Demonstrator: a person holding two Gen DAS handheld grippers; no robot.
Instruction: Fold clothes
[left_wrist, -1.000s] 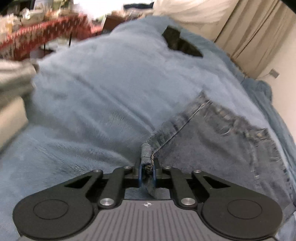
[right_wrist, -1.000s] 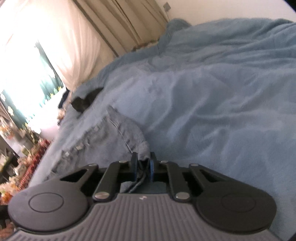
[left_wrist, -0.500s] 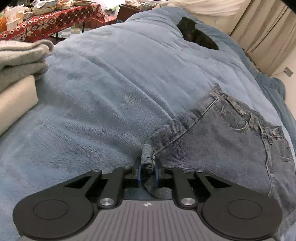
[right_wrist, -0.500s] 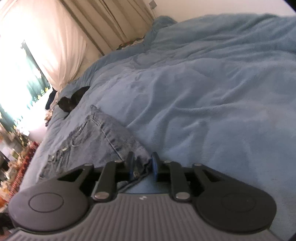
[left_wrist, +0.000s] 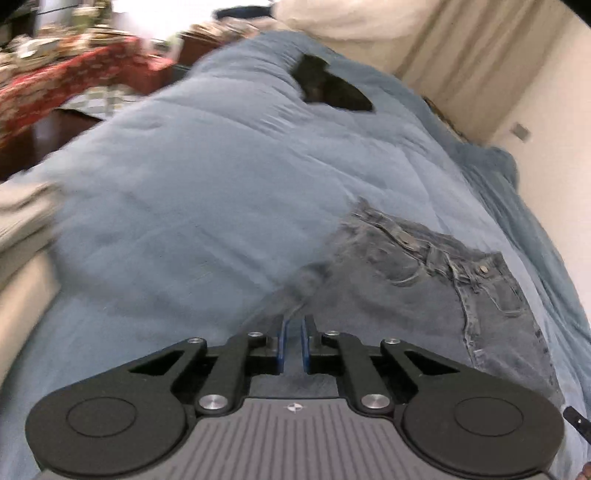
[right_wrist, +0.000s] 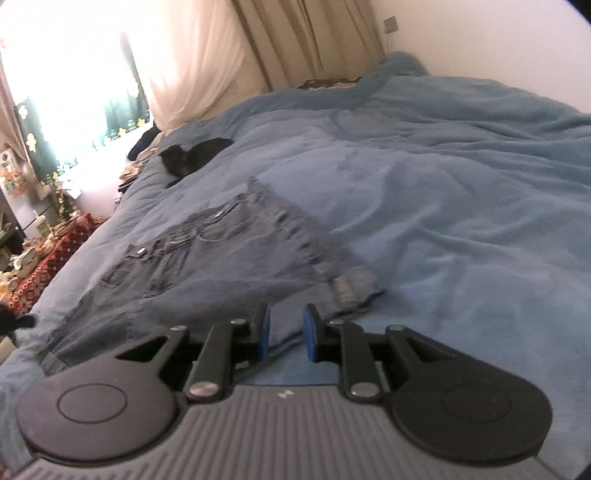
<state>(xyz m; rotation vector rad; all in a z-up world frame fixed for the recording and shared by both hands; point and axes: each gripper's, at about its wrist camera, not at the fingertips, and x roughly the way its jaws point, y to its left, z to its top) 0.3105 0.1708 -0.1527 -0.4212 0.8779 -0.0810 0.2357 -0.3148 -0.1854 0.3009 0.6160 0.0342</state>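
Observation:
A pair of blue denim jeans (left_wrist: 424, 295) lies flat on the blue bed blanket (left_wrist: 203, 192), waistband and buttons toward the far side. My left gripper (left_wrist: 292, 332) hovers at the jeans' near left edge, its blue pads slightly apart with no cloth between them. In the right wrist view the jeans (right_wrist: 207, 266) spread ahead and to the left, with a cuffed hem (right_wrist: 351, 291) at the right. My right gripper (right_wrist: 285, 325) is open and empty just in front of the denim's near edge.
A black garment (left_wrist: 328, 88) lies far up the bed; it also shows in the right wrist view (right_wrist: 195, 155). Folded grey and cream clothes (left_wrist: 18, 236) are stacked at the left. A red-patterned cluttered table (left_wrist: 55, 74) stands beyond the bed. Curtains (right_wrist: 295, 40) and a wall are behind.
Both grippers have let go of the jeans' corners and drawn back a little. The denim now lies flat on the blanket. The left view is blurred from motion.

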